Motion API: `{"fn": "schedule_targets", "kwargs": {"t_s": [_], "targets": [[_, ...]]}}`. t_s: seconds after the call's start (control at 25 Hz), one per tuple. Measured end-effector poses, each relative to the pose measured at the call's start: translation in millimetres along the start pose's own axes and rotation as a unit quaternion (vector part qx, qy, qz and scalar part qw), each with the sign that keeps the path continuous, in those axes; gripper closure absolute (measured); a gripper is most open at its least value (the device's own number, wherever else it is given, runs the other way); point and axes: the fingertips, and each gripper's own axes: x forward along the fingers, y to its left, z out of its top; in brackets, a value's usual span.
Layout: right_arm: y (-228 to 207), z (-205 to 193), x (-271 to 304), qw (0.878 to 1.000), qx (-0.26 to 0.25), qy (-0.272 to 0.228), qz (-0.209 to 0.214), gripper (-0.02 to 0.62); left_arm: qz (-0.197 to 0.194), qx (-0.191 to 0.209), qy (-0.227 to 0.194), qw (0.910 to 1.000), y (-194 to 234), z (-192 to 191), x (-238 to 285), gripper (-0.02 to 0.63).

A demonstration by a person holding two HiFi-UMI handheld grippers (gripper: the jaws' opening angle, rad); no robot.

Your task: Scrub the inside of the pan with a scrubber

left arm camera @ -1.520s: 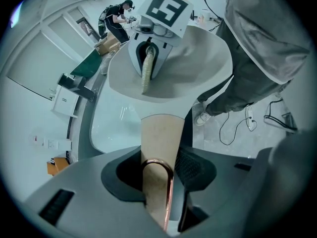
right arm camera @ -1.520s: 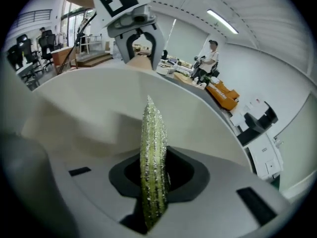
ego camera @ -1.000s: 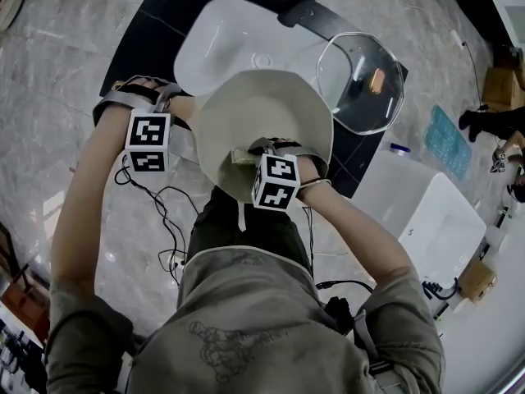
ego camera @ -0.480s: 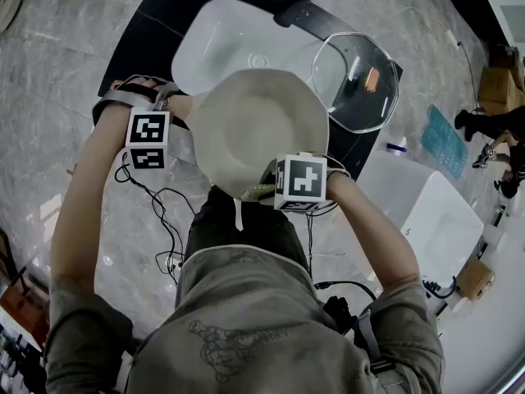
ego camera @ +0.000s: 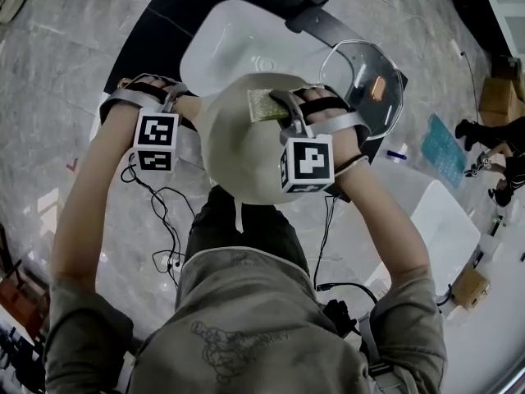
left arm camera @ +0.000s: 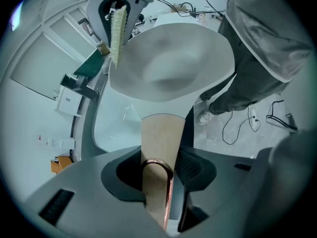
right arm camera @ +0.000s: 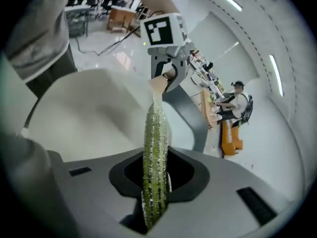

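Observation:
The cream pan [ego camera: 246, 154] is held up over the sink, tilted, its inside facing the right gripper. My left gripper [ego camera: 187, 109] is shut on the pan's wooden handle [left arm camera: 161, 143], which runs between the jaws with its copper loop at their base. My right gripper [ego camera: 277, 105] is shut on a flat green-yellow scrubber [ego camera: 264, 103], which lies at the pan's far rim. In the right gripper view the scrubber [right arm camera: 156, 148] stands edge-on over the pan's inside [right arm camera: 89, 118], pointing toward the left gripper [right arm camera: 166, 73]. The left gripper view shows the scrubber [left arm camera: 118, 31] at the pan's [left arm camera: 173, 63] upper left edge.
A white sink basin [ego camera: 234, 35] set in a dark counter lies under the pan, with a black faucet [ego camera: 316, 11] behind it. A glass lid [ego camera: 369, 89] rests to the right. A white box [ego camera: 443, 220] stands at right. A person [right arm camera: 237, 108] stands far off.
My right gripper has carried the scrubber from the pan's near edge across the inside to its far rim. The left gripper and the pan have hardly moved.

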Motion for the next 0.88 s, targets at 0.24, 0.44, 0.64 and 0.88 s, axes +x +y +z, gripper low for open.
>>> {"fn": "schedule_targets", "kwargs": {"t_s": [0.24,0.44,0.64,0.88], "targets": [[12.0,-7.2,47.5,0.994,-0.096,0.044,-0.016,0.522,0.004,0.0,-0.003,1.0,-1.7,0.4,-0.3,0.428],[24.6,-23.7,68.6,0.989,-0.125,0.077,-0.012,0.522,0.015,-0.004,-0.013,0.9998,-1.7,1.5,-2.0,0.431],[52.1,-64.8,78.3,0.975,-0.141,0.16,0.058,0.522,0.024,-0.008,-0.017,0.9995,0.6,1.1,-3.4,0.445],[105.8,-110.8,58.1,0.958,-0.096,0.213,0.168,0.522,0.026,-0.016,-0.028,0.9991,5.2,4.9,-7.8,0.474]]}}
